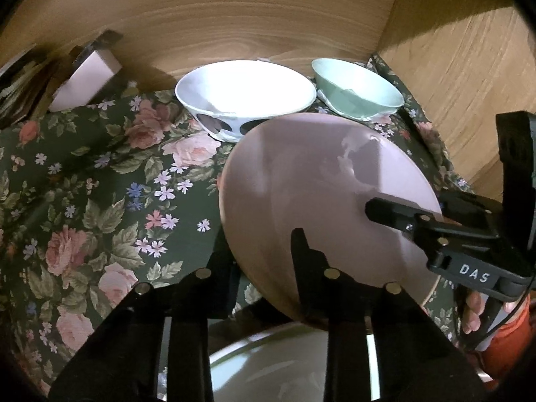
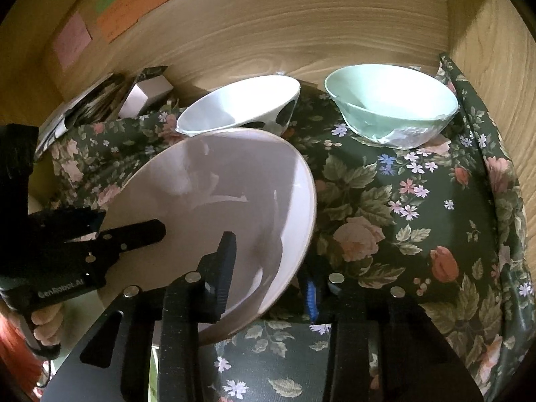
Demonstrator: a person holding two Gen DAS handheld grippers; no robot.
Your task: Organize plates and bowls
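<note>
Left wrist view: both my tools, left tool [image 1: 268, 261] and right tool [image 2: 264, 268], clamp the tilted pink plate [image 1: 311, 194], probably lifted; next, lower it toward twelve o'clock, clear of the spotted bowl [image 1: 246, 95].

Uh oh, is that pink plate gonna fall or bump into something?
It might. The pink plate is tilted and lifted off the floral cloth, gripped only at its rim by the left gripper and the right gripper, so it could slip out. Its far edge looks very close to the white spotted bowl, so pushing forward may knock it. The green bowl sits apart and seems safer.
</note>
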